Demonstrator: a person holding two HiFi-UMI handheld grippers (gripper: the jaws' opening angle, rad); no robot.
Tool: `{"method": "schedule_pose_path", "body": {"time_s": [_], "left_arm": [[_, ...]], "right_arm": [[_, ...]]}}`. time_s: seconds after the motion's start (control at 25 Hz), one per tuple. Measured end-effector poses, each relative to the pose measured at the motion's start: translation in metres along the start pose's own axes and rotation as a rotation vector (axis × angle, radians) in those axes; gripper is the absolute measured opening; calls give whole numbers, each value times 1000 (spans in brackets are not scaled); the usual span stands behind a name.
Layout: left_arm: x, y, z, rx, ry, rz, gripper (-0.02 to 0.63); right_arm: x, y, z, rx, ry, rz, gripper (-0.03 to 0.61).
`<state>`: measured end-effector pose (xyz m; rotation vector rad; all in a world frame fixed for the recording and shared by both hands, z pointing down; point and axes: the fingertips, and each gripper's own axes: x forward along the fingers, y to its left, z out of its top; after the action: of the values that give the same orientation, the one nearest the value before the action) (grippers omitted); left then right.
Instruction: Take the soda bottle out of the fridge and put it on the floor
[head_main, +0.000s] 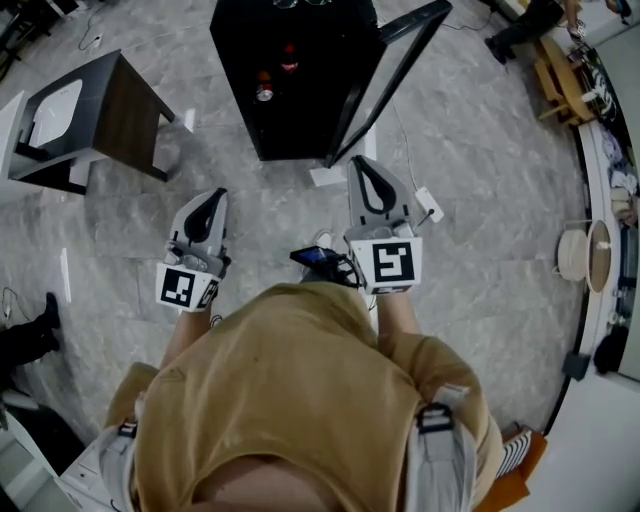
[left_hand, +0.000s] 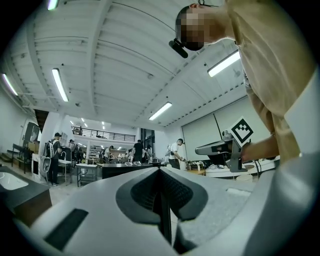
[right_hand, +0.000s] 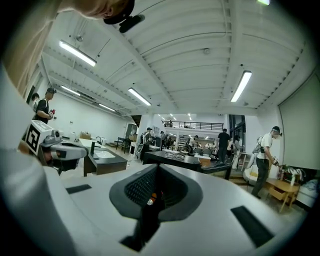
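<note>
In the head view a black fridge (head_main: 290, 120) stands on the floor ahead, its door (head_main: 388, 75) swung open to the right. Inside its dark interior I make out a bottle with a pale cap (head_main: 263, 91) and something red (head_main: 289, 57) behind it. Both grippers are held in front of the fridge, apart from it and pointing at it. My left gripper (head_main: 213, 196) has its jaws together with nothing in them, as the left gripper view (left_hand: 161, 169) also shows. My right gripper (head_main: 362, 163), close to the door's lower corner, is shut and empty too (right_hand: 159, 166).
A dark side table (head_main: 110, 110) with a white basin stands left of the fridge. A white power strip (head_main: 427, 204) and its cable lie on the floor right of my right gripper. Wooden furniture (head_main: 560, 80) and a round object (head_main: 585, 250) line the right wall. Someone's shoe (head_main: 46, 312) shows at far left.
</note>
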<state>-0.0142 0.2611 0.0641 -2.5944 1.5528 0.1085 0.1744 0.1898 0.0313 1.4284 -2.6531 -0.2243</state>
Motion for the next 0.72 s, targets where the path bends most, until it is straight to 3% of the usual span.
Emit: {"method": "schedule_pose_path", "body": {"time_s": [0.2, 0.32, 0.48, 0.72], "left_arm": [[94, 6, 0, 7, -4, 22, 2], [137, 2, 3, 14, 0, 37, 2], [171, -4, 1, 35, 34, 40, 2], [188, 14, -9, 41, 75, 85, 2]], "right_arm": [[53, -76, -8, 12, -16, 37, 3], [78, -111, -15, -36, -11, 71, 3], [108, -126, -20, -104, -3, 127, 3], [142, -128, -38, -32, 23, 190, 3]]}}
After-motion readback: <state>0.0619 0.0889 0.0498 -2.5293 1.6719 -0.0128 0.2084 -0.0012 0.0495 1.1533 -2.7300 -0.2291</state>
